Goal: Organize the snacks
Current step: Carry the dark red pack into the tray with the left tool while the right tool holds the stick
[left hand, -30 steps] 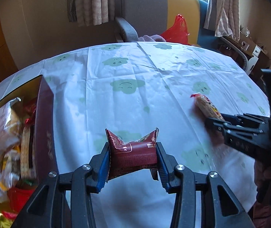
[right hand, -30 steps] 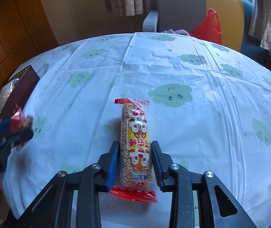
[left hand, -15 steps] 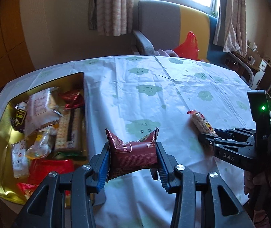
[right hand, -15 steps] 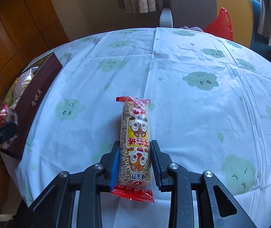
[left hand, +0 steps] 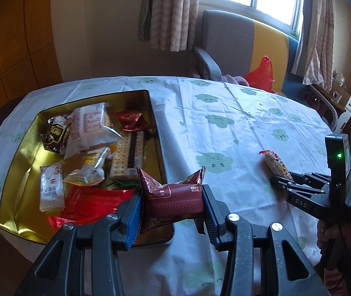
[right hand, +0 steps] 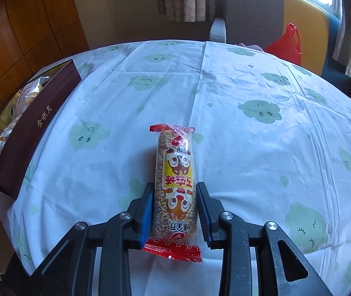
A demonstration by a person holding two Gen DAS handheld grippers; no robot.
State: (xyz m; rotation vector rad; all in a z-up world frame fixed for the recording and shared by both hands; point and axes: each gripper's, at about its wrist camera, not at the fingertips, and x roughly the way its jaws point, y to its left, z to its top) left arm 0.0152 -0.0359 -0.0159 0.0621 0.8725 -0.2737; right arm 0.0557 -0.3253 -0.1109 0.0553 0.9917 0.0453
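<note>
My left gripper [left hand: 171,192] is shut on a dark red snack packet [left hand: 173,206], held over the near right corner of the gold-lined box [left hand: 20,162]. The box holds several wrapped snacks. On the cloud-print tablecloth lies a grain bar [right hand: 175,162] in a clear wrapper with red ends. My right gripper [right hand: 174,186] straddles its near half. Its jaws are opening, with the pads still against the bar's sides. The left wrist view shows that gripper [left hand: 280,181] and the bar [left hand: 274,164] at the right. The box's maroon side [right hand: 37,125] is at the left.
A grey and yellow armchair [left hand: 227,39] with a red plastic bag [left hand: 261,75] stands behind the round table. The tablecloth [right hand: 249,148] is bare between box and bar. A person's hand [left hand: 333,229] grips the right tool at the table's near right edge.
My left gripper has carried the red packet left, from over the bare cloth to over the box's corner. The right gripper shifted a little along the table, still around the bar.
</note>
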